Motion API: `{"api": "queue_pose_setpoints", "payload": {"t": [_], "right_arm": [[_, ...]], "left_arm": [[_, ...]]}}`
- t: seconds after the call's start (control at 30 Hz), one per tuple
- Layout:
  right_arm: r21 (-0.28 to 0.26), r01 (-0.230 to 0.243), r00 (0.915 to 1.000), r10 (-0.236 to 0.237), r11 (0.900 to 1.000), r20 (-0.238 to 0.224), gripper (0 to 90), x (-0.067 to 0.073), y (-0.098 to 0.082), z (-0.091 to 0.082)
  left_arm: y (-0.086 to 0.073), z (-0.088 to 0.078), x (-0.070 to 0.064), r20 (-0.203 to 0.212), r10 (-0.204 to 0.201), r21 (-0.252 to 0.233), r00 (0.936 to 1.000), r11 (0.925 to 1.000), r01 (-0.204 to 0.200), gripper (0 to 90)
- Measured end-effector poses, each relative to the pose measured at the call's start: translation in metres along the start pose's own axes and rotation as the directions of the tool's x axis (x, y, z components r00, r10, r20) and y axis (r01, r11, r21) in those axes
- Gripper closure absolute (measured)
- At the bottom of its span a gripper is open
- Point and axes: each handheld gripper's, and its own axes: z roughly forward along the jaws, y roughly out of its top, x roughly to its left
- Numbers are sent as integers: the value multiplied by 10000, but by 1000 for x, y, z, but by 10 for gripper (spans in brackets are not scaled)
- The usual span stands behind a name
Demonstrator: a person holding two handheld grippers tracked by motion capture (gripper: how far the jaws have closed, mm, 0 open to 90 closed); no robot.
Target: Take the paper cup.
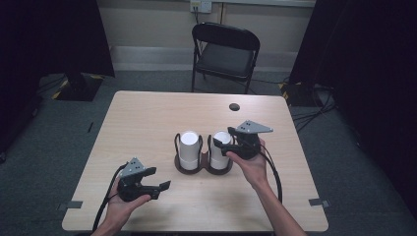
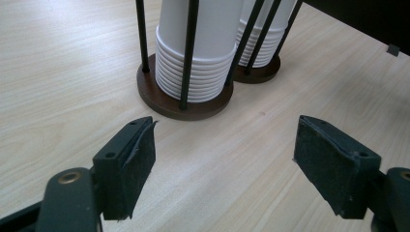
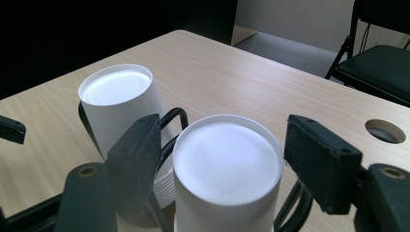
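Desk: wood desk [image 1: 147,118], cup holder [image 1: 202,166] near its middle.
Right gripper [image 3: 220,154]: jaws straddle right cup stack [image 3: 227,164], not clamped.
Left gripper [image 2: 227,164]: released, idle.
Risk: your off-centre squeeze could crush the top cup or tip the holder.

cups [image 3: 227,169]: matt white paper | rack [image 2: 181,104]: dark wood base, black metal rods | table [image 1: 147,123]: pale smooth wood-grain

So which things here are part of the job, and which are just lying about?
In the job:
- right stack of cups, between the right gripper's spread fingers
- left stack of cups
- the double cup holder
- left gripper, open, held apart from the stacks

Lying about:
- folding chair
- wall socket
- cable hole in the table
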Motion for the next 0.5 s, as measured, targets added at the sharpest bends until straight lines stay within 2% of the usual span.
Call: {"api": "queue_pose_setpoints", "payload": {"t": [0.3, 0.4, 0.43, 0.5], "right_arm": [[172, -91, 10000, 91, 9998, 35, 276, -1, -3, 10], [256, 167, 9995, -174, 9995, 265, 278, 1, -4, 11], [265, 24, 9999, -28, 9996, 165, 278, 1, -4, 12], [360, 66, 9998, -72, 9993, 178, 280, 0, -6, 15]], "left_arm": [[0, -1, 1, -107, -58, -77, 9999, 10000, 58, 231], [0, -3, 1, -123, -7, -130, 9999, 9999, 5, 235], [0, -3, 1, -151, -5, -117, 9999, 9999, 3, 235], [0, -3, 1, -163, -15, -121, 9999, 9999, 13, 236]]}}
